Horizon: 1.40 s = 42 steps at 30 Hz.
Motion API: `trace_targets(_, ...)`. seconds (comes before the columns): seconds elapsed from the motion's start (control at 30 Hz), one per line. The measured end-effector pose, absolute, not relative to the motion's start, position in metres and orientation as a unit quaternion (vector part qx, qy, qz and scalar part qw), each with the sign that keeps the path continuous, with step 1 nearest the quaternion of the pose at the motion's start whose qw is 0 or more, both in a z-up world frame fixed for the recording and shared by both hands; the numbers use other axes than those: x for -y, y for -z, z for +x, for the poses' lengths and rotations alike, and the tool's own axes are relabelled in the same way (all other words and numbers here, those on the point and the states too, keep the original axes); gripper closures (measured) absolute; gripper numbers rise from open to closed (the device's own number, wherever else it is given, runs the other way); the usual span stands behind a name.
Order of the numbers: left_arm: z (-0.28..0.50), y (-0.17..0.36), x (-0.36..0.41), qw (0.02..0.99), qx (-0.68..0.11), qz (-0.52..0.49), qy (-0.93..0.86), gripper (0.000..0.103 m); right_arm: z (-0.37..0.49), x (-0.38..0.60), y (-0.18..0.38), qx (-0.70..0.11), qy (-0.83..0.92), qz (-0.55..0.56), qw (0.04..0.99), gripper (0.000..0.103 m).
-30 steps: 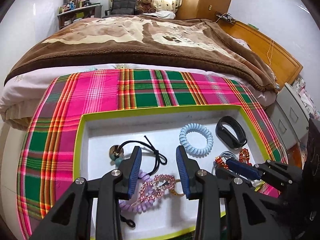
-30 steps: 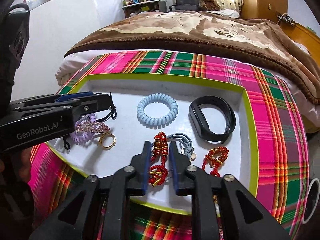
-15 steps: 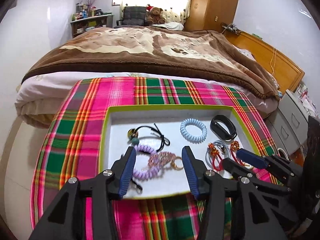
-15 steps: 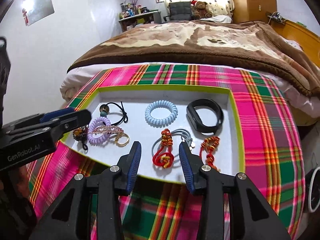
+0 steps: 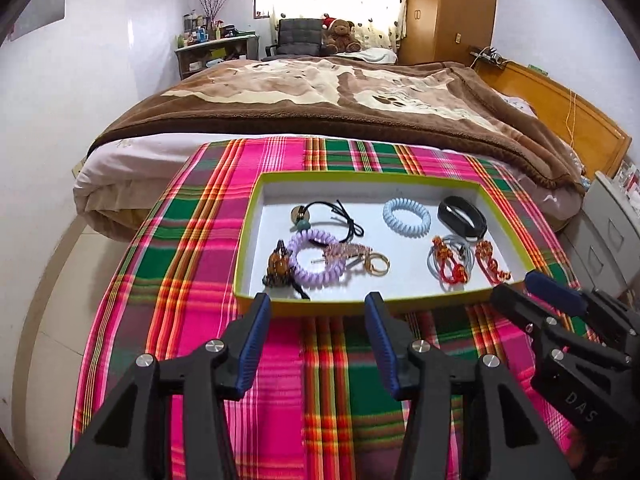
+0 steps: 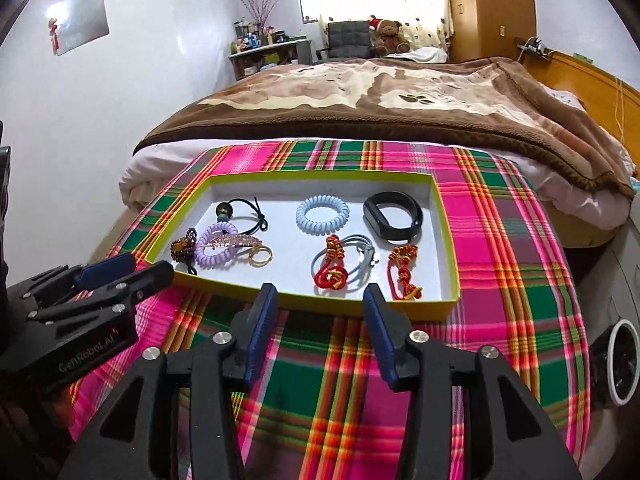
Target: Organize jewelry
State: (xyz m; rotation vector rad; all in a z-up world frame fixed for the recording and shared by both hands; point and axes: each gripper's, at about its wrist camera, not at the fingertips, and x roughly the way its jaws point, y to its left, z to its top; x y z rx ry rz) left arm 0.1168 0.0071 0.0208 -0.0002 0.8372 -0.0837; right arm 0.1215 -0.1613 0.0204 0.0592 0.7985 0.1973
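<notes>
Jewelry in tray (image 5: 362, 308) on plaid cloth (image 5: 192, 280): blue coil (image 5: 407, 216), black band (image 5: 462, 216), purple coil (image 5: 316, 256), red knots (image 6: 331, 272). Ahead of both tongs, untouched. Left tongs (image 5: 318, 346) wide, empty. Right tongs (image 6: 320, 338) wide, empty, just short of tray rim.

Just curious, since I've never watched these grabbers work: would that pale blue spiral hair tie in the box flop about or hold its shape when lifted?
The pale blue spiral hair tie would probably keep its ring shape, since its thick coils lie in a neat circle. It looks like light, springy plastic, so it may squash between the jaws. Lying flat, it seems unlikely to roll.
</notes>
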Motion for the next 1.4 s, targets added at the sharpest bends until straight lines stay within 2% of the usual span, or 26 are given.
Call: trace_targets(1.4,0.099,-0.014,-0.001,0.907,-0.419,-0.013,0.043,0.053,0.109,0.16,-0.018,-0.392,-0.091,0.037,0.915,0.057)
